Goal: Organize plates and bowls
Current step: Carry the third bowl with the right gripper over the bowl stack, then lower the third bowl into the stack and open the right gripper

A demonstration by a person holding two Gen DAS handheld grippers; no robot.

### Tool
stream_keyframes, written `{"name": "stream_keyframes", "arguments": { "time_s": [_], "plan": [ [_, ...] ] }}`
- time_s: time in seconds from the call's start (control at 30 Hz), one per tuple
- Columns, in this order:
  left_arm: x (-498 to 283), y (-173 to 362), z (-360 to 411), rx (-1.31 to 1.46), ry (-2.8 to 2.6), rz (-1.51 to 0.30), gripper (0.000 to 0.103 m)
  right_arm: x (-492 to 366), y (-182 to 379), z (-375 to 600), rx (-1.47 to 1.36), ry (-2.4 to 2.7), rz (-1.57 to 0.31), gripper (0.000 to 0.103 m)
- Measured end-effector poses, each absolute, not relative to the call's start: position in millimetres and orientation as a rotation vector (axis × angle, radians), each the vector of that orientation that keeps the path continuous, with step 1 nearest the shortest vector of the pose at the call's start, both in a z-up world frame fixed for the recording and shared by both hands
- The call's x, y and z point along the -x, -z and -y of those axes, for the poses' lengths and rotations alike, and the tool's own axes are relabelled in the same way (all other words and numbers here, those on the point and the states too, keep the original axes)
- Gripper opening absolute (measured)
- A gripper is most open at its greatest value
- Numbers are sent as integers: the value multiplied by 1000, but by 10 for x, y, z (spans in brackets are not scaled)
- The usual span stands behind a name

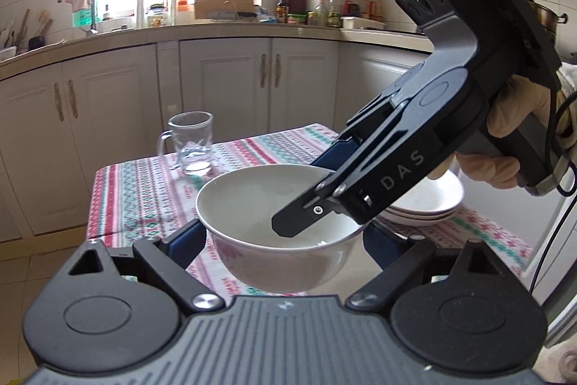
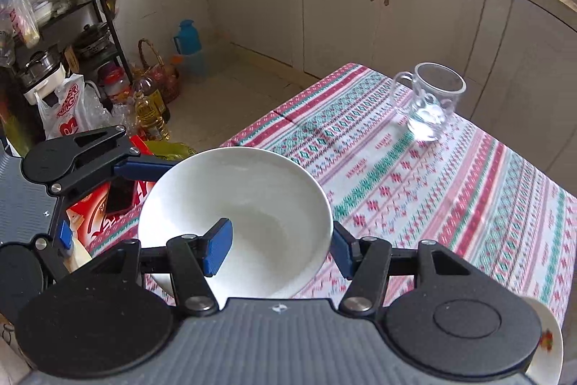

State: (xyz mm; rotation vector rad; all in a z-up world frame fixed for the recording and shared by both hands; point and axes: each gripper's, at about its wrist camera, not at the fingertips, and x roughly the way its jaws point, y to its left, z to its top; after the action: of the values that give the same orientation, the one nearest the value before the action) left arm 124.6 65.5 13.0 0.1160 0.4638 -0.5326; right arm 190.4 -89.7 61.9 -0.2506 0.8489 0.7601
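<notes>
Two-gripper carry of a white bowl [image 1: 274, 226] above the near tabletop [image 2: 450, 190] edge.

My right gripper [image 2: 277, 249] is clamped on the bowl's rim, one pad inside, one outside; my left gripper [image 1: 285, 240] spans the bowl's body, apparently steadying it. Beside the bowl sits the plate stack [image 1: 429, 208], a likely destination; beyond it the glass mug [image 2: 431, 103] stands well apart, leaving open cloth between.

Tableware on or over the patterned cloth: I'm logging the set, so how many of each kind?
Bowls: 1, the white bowl
Plates: 3, the stack of plates
Glass mugs: 1, the glass mug
Total: 5
</notes>
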Motion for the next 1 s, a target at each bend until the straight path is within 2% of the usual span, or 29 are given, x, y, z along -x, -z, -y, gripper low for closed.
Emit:
{"name": "stream_keyframes", "arguments": {
  "time_s": [0.4, 1.0],
  "plan": [
    [-1056, -46, -359, -108, 598, -496, 93, -1505, -563, 1305, 216, -708, -844, 64],
    [-1060, 163, -254, -126, 621, -569, 93, -1428, -255, 1502, 158, -690, -863, 64]
  ]
}}
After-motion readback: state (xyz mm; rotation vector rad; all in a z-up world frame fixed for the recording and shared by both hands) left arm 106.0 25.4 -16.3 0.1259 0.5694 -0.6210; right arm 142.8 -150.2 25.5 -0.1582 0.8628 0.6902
